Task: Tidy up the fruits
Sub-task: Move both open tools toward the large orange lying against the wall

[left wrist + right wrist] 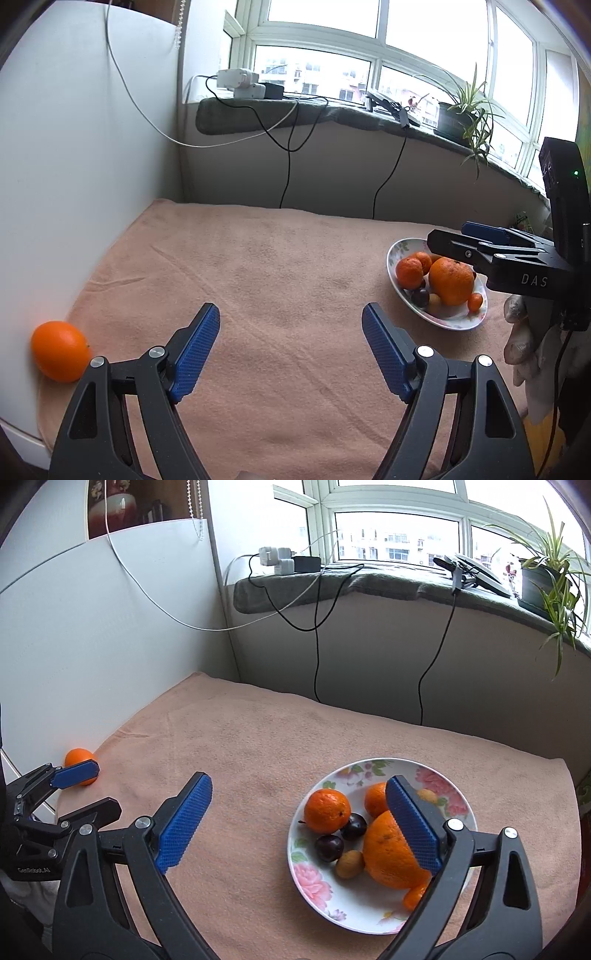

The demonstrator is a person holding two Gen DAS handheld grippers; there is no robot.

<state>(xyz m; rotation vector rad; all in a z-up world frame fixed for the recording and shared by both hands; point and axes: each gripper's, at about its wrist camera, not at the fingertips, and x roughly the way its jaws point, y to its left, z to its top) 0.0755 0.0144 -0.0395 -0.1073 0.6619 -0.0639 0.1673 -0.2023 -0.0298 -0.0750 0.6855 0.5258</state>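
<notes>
The right gripper (299, 823) stands wide open and empty, its right blue pad over a large orange (391, 853) heaped with two mandarins, two dark plums (328, 847) and small yellowish fruits on a flowered plate (310, 882), just ahead and to the gripper's right. The left gripper (291, 350), equally open and empty, hovers over the peach towel (277, 266) covering the surface. A lone glossy orange (59, 350) lies just left of it, against the white panel (74, 166).

Both grippers (291, 350) (299, 823) have black plastic frames, silver screws and blue ribbed pads (184, 823); white lettering marks each one's side.
</notes>
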